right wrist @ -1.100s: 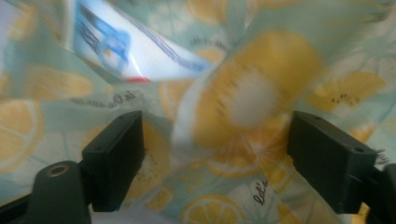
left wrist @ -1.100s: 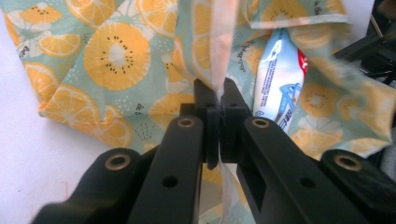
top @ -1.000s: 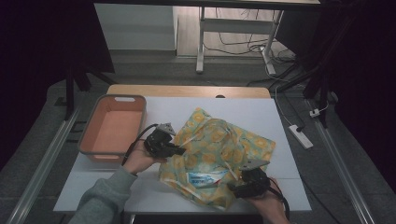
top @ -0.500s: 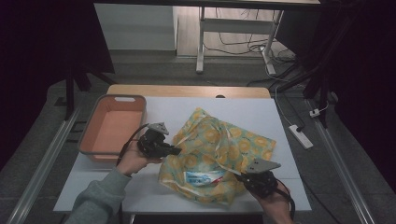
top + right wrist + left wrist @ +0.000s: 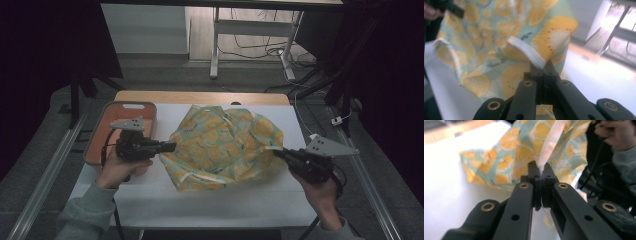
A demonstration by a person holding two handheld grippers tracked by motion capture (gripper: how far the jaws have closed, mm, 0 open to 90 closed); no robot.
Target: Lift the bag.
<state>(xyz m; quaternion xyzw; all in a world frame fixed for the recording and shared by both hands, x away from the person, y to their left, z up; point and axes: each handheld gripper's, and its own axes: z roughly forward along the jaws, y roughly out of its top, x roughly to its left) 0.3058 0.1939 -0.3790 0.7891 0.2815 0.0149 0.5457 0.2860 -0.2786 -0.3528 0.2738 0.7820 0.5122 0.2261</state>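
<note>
- Garment [image 5: 225,145], a lemon-print cloth in teal and yellow, hanging stretched at the centre of the high view, between both grippers and over the white table [image 5: 200,205].
- Left gripper [image 5: 170,147], at middle left of the high view, clamping tight on the cloth's left edge; in the left gripper view, jaws pressing together on a pale hem strip [image 5: 549,147] rising toward the top of the frame.
- Right gripper [image 5: 278,152], at lower right of the high view, having just been closing, now pinching the cloth's right edge; in the right gripper view, white hem [image 5: 526,48] curling out from between the shut jaws at centre frame.
- Lower fold of the cloth resting on or just above the table; cannot tell which from the high view.
- Orange tray [image 5: 147,108] sitting at the left of the frame, just behind the left hand [image 5: 120,167], apart from the cloth.
- Judging the step in hand: lifting and spreading the cloth by two opposite edges, most likely ahead of laying it flat or folding it.
- Next move likely calling for: keeping both grips firm on the thin hems, drawing the hands apart evenly to take out the sag, then lowering the cloth flat onto the bare table nearer the bottom of the frame, steering clear of the tray.
</note>
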